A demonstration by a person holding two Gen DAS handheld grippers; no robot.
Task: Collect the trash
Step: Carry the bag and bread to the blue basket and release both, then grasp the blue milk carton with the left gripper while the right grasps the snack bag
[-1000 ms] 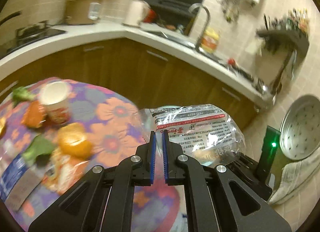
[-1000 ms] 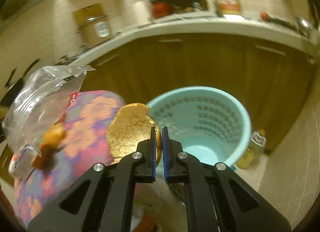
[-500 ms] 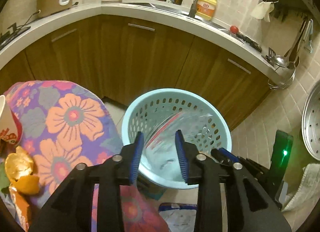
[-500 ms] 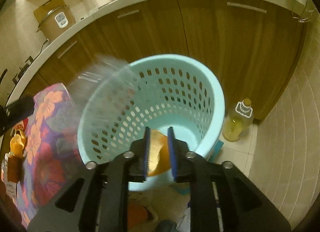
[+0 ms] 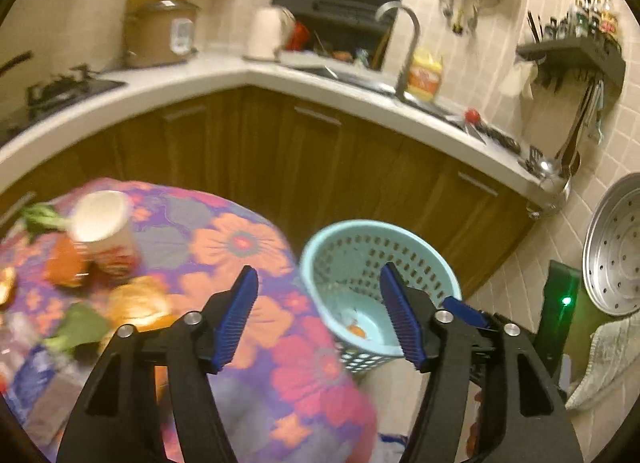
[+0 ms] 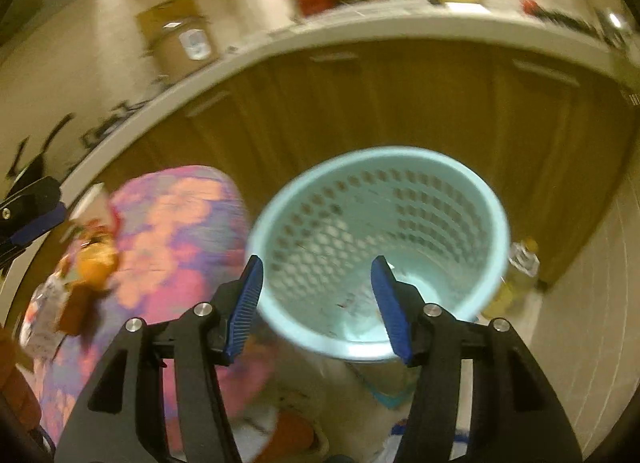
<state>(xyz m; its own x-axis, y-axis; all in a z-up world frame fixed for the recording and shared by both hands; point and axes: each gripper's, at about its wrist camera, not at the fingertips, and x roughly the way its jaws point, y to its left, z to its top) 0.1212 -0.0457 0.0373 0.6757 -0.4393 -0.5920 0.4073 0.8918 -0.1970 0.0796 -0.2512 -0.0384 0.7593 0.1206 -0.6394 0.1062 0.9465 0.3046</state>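
A light blue perforated trash basket [image 5: 320,259] stands on the floor beside the floral-cloth table [image 5: 240,247]; it also shows in the right wrist view [image 6: 492,215]. An orange scrap [image 5: 355,329] lies at its bottom. My left gripper [image 5: 318,317] is open and empty, above the table's edge and the basket. My right gripper [image 6: 316,307] is open and empty over the basket's near rim. On the table lie a paper cup [image 5: 105,223], orange peels [image 5: 136,303] and green leaves [image 5: 80,325].
Wooden cabinets [image 5: 320,159] under a white counter [image 5: 224,75] curve behind the basket. An oil bottle [image 6: 516,275] stands on the floor right of it. A metal steamer tray [image 5: 616,247] leans at the far right. Wrappers lie on the table's left part [image 6: 44,315].
Both grippers have opened wide and pulled back from the basket. The plastic bag and the golden peel they held are no longer in them. The table litter is back in view.
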